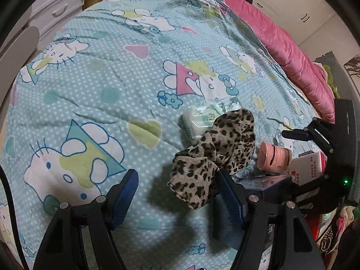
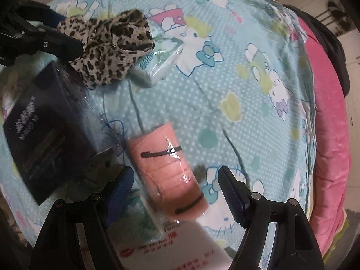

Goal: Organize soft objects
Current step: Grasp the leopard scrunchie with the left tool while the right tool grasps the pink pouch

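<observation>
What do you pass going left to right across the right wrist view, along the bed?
Black box → leopard-print cloth → pink wrapped roll → pink quilt. The tissue pack tucked under the cloth is left out.

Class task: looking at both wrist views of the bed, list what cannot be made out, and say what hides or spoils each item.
- Tissue pack: left wrist view, partly covered by the leopard-print cloth.
- Dark box: right wrist view, label blurred.
- White packet: right wrist view, cut off by the bottom edge, print unreadable.
- Pink roll: left wrist view, its far end hidden.
</observation>
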Motion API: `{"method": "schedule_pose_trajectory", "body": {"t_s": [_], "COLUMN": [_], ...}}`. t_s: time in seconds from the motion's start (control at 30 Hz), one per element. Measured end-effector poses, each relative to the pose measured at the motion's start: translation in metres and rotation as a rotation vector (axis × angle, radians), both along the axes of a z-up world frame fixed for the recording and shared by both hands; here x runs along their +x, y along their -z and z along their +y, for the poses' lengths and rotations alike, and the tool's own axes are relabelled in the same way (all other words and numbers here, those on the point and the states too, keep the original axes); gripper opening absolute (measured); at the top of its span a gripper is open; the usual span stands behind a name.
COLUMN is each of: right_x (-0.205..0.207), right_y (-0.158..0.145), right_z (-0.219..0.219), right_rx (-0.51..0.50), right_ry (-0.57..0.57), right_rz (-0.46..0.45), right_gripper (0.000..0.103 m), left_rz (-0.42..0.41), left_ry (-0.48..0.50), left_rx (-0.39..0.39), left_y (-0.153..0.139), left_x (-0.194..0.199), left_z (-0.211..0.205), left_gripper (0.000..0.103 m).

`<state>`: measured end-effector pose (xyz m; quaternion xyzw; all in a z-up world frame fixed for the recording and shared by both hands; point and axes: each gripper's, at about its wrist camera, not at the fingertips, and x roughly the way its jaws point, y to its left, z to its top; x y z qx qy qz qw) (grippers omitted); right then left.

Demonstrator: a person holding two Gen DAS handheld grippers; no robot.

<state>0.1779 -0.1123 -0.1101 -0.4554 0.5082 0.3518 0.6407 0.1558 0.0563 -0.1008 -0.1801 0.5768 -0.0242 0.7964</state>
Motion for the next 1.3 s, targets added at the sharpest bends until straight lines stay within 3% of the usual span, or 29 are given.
{"method": "schedule_pose_trajectory", "body": {"t_s": [0.13,0.27,0.4,0.5,0.77,0.93,1.3], "right_x": [0.004,0.006,0.004,0.007,-0.01,-0.034,-0.1], "right_y": [0.005,0.006,-0.005,-0.021,-0.082,-0.125,-0.185], "right_z": [0.004,0.004,0.005,-0.002,-0.028,-0.051,-0.101], "right_rx": [0.007,0.027,0.06,0.108,0.267,0.381,0.502], "right_ry": [-0.005,0.001,0.008,0.041,0.174,0.333,0.503], "right_rz": [0.0,0.015,-0.007,-0.034,-0.085,-0.103,-0.178], "right_gripper": [0.069,0.046,0.042,0.041,0.041,0.041,0.041], "left_rz": [-0.003,-0.008,-0.032,-0.057,-0.129,-0.188,-0.296], "left_ry": [0.008,0.015,0.034,0.052,0.059,0.07,0.115], "left_rx": [0.0,-0.008,-0.024,-0.017,0.015,0.054,0.101], "left_y": [0.002,0.003,0.0,-0.006,-0.035,-0.067,-0.133], "left_x": [0.002,0.003,0.004,0.003,-0.016,-0.041,-0.094], "left_z": [-0.002,-0.003,-0.007,-0.011,-0.012,-0.017,-0.048], "left_gripper": [0.064,0.046,0.021,0.013,0.008,0.008,0.008]}}
